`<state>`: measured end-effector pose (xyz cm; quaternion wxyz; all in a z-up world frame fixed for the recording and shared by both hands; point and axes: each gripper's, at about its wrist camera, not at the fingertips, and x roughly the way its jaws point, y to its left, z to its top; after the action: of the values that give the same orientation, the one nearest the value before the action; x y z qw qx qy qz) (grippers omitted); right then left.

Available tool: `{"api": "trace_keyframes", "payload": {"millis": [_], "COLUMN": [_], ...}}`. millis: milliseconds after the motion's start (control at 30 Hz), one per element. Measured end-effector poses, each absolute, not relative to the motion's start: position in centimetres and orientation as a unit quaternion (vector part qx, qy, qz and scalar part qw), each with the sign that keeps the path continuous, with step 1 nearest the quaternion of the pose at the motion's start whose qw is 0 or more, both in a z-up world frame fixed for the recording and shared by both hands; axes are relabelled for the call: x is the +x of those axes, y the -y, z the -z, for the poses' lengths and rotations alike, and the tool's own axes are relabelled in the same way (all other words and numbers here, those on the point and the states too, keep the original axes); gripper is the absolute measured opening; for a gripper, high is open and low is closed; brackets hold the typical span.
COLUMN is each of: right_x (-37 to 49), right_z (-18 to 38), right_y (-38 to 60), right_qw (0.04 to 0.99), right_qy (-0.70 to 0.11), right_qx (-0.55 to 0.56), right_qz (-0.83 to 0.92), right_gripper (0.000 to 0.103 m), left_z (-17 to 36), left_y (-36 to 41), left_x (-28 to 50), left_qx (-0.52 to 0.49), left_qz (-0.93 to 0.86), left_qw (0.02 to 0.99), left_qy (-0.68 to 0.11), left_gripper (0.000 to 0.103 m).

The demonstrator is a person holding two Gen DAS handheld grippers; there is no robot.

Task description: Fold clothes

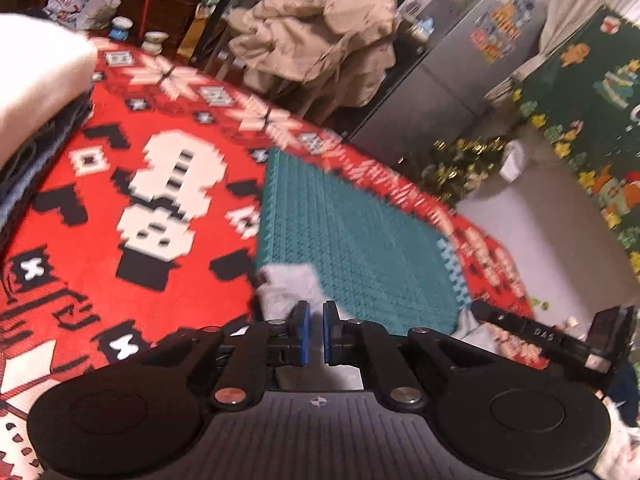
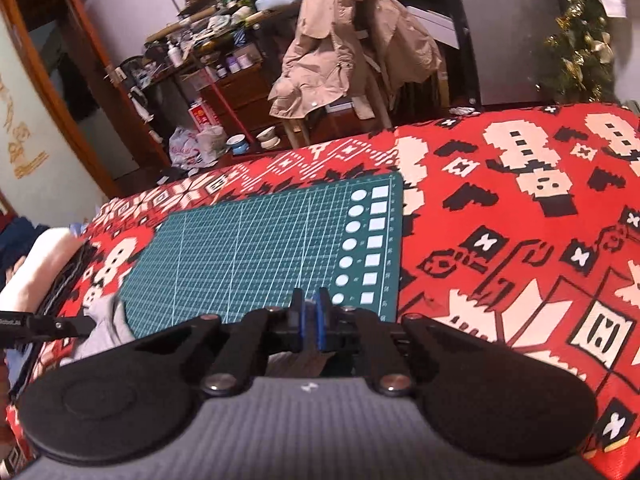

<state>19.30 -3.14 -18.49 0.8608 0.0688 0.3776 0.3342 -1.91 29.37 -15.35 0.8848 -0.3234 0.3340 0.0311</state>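
we noted one surface point(image 2: 500, 216), covered by a red cloth patterned in black and white. one green cutting mat point(image 2: 256, 248) lay flat on it, its white grid clear in the right wrist view, with seven white circles and seven white squares printed in two columns down its right edge.

one grey garment point(image 1: 288, 288) lay at the mat's near left corner, partly on the mat, partly on the red cloth. the left gripper point(image 1: 316, 332) sat low over that grey cloth, its blue pads a narrow gap apart; grey fabric showed between and beneath them, but we could not tell whether it was pinched. the right gripper point(image 2: 310, 326) hovered over the mat's near edge, pads almost touching, nothing between them. in the right wrist view the grey garment point(image 2: 108, 324) lay off to the left, with the left gripper's finger touching it.

one stack of folded clothes point(image 1: 36, 92) stood at the left of the surface, white on top, dark layers below.

beyond the surface: one beige coat point(image 2: 344, 40) draped over a chair, two small cups point(image 2: 254, 140), one tinsel-hung tree point(image 2: 580, 40), one grey fridge point(image 1: 460, 64) with stickers.

writing: "das" read on the right gripper's finger point(image 1: 544, 334) in the left wrist view; other lettering was too blurred.
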Motion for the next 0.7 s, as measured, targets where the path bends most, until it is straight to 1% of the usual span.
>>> {"api": "trace_keyframes", "payload": {"millis": [33, 167, 200, 300, 400, 500, 567, 667, 700], "right_x": [19.0, 17.3, 16.7, 15.1, 13.8, 13.3, 13.2, 13.5, 13.6], "right_z": [18.0, 16.2, 16.0, 15.6, 15.7, 15.7, 15.7, 15.9, 16.1], "right_y": [3.3, 4.2, 4.5, 5.2, 5.8, 6.4, 6.7, 6.8, 6.7], "right_qw": [0.865, 0.869, 0.867, 0.864, 0.867, 0.870, 0.870, 0.869, 0.868], "right_qy": [-0.368, -0.344, -0.344, -0.345, -0.345, -0.344, -0.345, -0.350, -0.353], "right_qx": [0.070, 0.078, 0.082, 0.086, 0.077, 0.075, 0.076, 0.071, 0.071], "right_qz": [-0.334, -0.347, -0.350, -0.356, -0.351, -0.345, -0.343, -0.342, -0.341], "right_gripper": [0.011, 0.011, 0.011, 0.011, 0.012, 0.012, 0.012, 0.012, 0.012], "left_z": [14.9, 13.8, 13.8, 14.3, 14.8, 14.6, 14.5, 14.5, 14.5], "left_y": [-29.2, -27.8, -27.3, -25.7, -24.8, -24.0, -23.6, -23.2, -23.0], "left_x": [-2.2, -3.7, -3.9, -4.1, -4.1, -4.2, -4.2, -3.9, -3.9], "left_qx": [-0.324, -0.320, -0.312, -0.276, -0.244, -0.213, -0.194, -0.178, -0.175], "left_qz": [-0.024, 0.015, 0.020, 0.024, 0.008, -0.010, -0.018, -0.015, -0.013], "left_qw": [0.886, 0.883, 0.883, 0.887, 0.893, 0.905, 0.910, 0.909, 0.908], "left_qy": [-0.332, -0.342, -0.351, -0.371, -0.378, -0.369, -0.367, -0.376, -0.380], "left_gripper": [0.006, 0.006, 0.009, 0.026, 0.026, 0.027, 0.030, 0.030, 0.028]}}
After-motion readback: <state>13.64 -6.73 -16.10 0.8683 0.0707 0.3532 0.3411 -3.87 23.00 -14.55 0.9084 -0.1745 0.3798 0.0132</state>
